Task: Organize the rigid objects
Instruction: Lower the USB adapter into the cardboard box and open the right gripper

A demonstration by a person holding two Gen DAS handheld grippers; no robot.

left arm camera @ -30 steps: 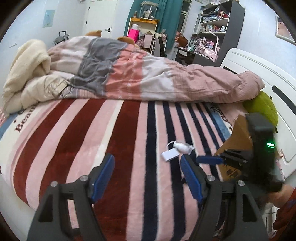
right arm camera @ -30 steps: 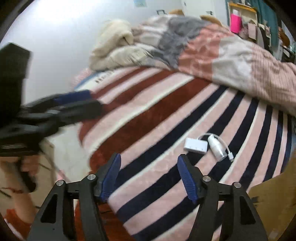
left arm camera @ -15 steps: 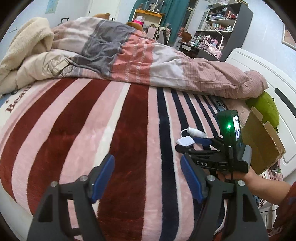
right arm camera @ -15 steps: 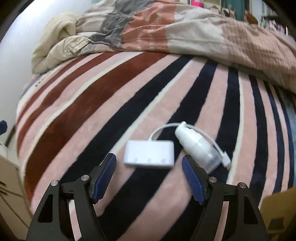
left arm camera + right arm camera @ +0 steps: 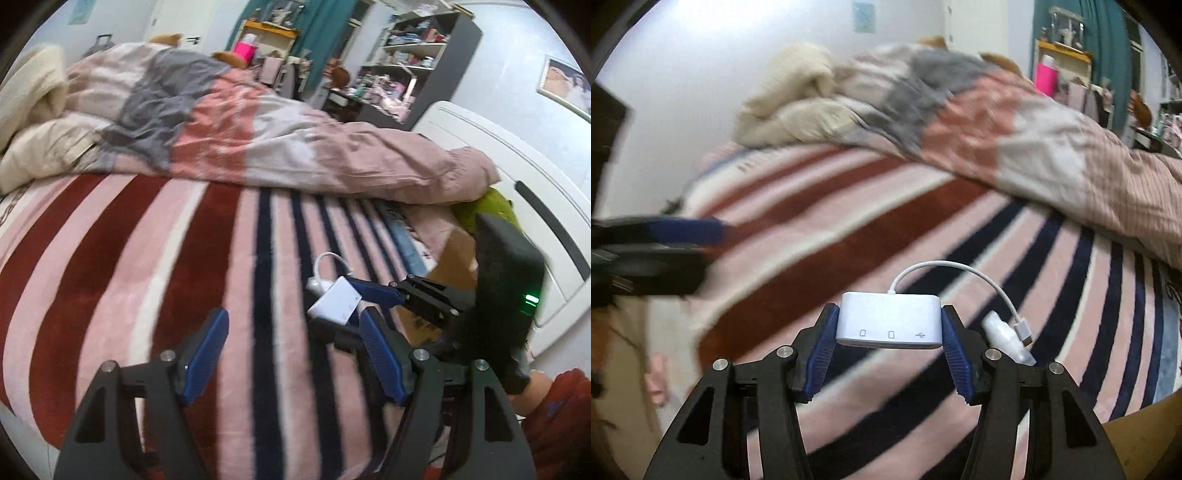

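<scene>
Right tool (image 5: 888, 343) newly clamped on white adapter (image 5: 889, 320)

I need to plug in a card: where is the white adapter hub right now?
In the right wrist view the white adapter hub sits low and central, clamped in the right gripper above the striped blanket, with a small white bottle just to its right.

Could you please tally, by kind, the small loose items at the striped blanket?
White adapter hub with cable, clamped in the right gripper: 1
Small white bottle lying on the striped blanket: 1
Total: 2
</scene>
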